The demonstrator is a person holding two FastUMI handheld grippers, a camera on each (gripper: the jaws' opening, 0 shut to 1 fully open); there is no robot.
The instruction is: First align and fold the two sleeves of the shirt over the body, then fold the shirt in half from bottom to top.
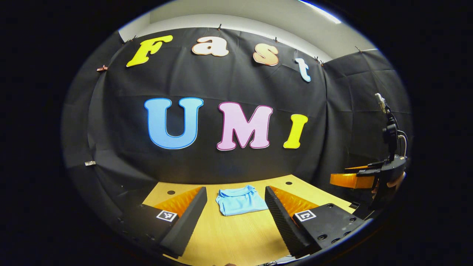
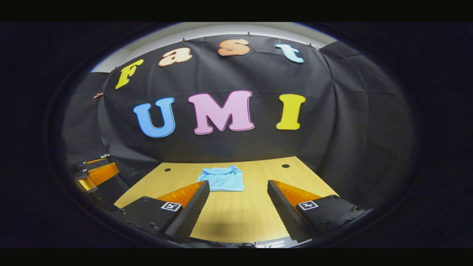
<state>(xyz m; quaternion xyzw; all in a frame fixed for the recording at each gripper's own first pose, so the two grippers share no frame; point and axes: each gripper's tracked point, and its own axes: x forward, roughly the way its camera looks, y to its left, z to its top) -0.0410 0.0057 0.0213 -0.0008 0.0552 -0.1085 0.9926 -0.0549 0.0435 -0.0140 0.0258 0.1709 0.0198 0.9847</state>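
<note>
One shirt [image 1: 241, 200], folded, lies on the table [image 1: 236, 236], collar toward the far wall, seemingly squarish. My left gripper [image 1: 236, 214] and right gripper [image 2: 238, 207] hover wide open, empty.

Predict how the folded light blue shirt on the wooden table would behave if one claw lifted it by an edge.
The shirt is soft cloth, so it would probably droop and unfold. It looks light. Pushed across the smooth table, it would likely bunch rather than slide whole.
</note>
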